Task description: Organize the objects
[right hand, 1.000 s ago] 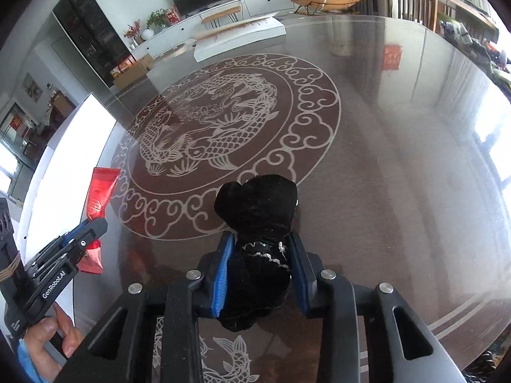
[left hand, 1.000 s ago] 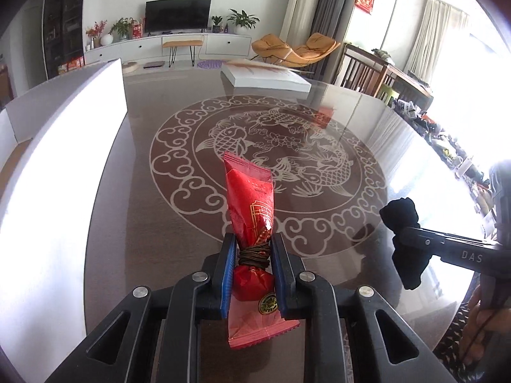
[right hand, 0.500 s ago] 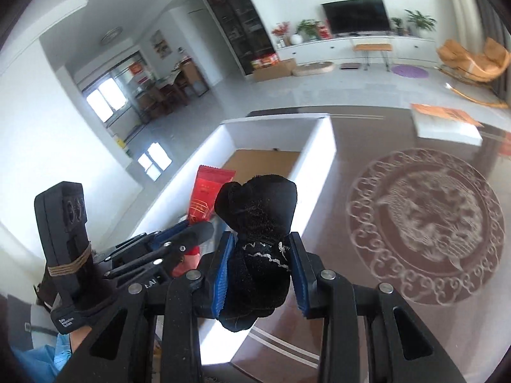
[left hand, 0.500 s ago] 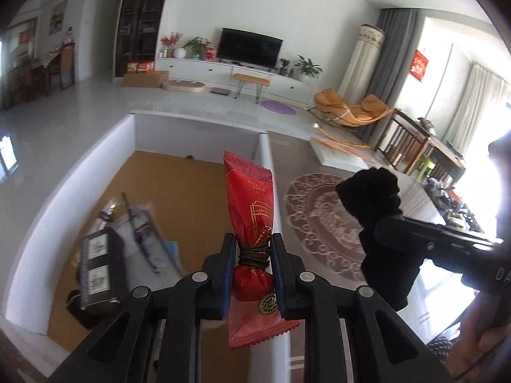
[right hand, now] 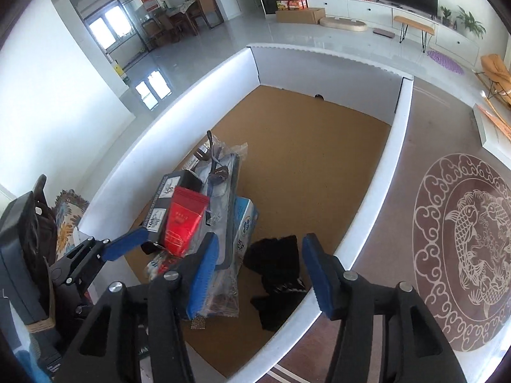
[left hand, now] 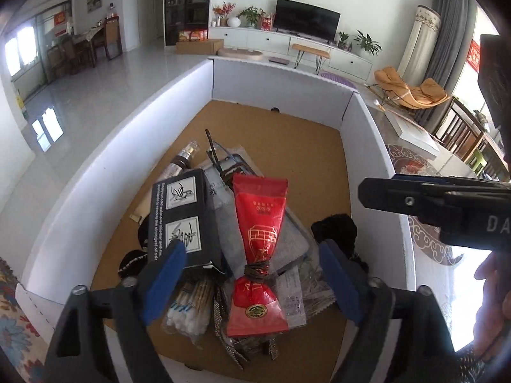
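A white-walled box with a brown floor lies under both grippers. My left gripper hangs over it, its jaws opening wide. The red snack packet lies free between them on the pile of items, touched by neither pad. My right gripper is also opening. The black cloth item lies loose below it on the box floor by the near right wall. It also shows in the left wrist view as the black cloth item. The red packet shows in the right wrist view beside a finger of the left gripper.
The pile holds a black labelled carton, a bag of cotton swabs, a grey pouch and a blue-white box. The box's far half shows bare brown floor. Right of it spreads the fish-patterned round table with a flat white box.
Both grippers swung from over the patterned table to over the white box. Each then opened, letting go of the red packet and the black cloth item, which now lie in the box.
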A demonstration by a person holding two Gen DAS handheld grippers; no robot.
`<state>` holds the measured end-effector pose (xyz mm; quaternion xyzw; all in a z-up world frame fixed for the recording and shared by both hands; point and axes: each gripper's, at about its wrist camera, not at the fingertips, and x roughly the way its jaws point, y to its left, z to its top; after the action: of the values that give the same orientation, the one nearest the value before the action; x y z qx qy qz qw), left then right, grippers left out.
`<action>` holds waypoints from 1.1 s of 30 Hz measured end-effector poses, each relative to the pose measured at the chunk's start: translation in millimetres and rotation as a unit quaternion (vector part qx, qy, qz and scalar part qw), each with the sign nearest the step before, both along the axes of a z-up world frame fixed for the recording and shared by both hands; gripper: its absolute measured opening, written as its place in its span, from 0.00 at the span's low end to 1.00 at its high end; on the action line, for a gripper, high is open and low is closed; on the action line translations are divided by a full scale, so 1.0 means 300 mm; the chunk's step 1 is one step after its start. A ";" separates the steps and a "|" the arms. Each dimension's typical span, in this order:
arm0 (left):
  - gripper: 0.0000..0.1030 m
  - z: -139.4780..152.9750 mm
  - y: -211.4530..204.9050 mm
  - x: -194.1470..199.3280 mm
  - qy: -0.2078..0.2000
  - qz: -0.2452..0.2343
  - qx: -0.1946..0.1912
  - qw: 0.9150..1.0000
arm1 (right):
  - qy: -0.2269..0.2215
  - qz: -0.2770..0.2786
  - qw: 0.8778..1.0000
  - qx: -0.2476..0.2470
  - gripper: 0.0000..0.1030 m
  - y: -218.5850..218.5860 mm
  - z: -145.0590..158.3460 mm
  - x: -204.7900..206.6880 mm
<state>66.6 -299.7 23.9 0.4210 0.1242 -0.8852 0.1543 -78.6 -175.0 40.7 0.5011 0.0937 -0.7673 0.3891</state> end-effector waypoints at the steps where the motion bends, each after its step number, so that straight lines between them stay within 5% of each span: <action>1: 0.91 0.020 0.005 0.008 0.009 0.004 -0.009 1.000 | 0.009 -0.002 1.000 -0.003 0.67 0.013 0.025 0.003; 4: 0.96 0.095 0.014 0.013 0.020 0.031 -0.042 0.998 | 0.043 -0.005 0.999 -0.001 0.83 0.034 0.110 0.023; 9: 1.00 0.192 0.019 0.025 -0.014 0.088 -0.122 0.989 | 0.072 -0.006 0.997 0.027 0.93 0.055 0.214 0.076; 17: 1.00 0.241 0.041 0.106 -0.024 0.091 -0.061 0.994 | 0.084 -0.011 0.996 0.034 0.94 0.094 0.256 0.127; 33: 1.00 0.259 0.009 0.129 -0.029 0.138 -0.072 0.987 | 0.073 -0.021 0.995 0.066 0.94 0.048 0.228 0.135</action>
<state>105.4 -296.9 101.7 0.4133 0.1125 -0.8492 0.3087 -38.2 -160.5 109.2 0.4699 0.1618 -0.8021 0.3313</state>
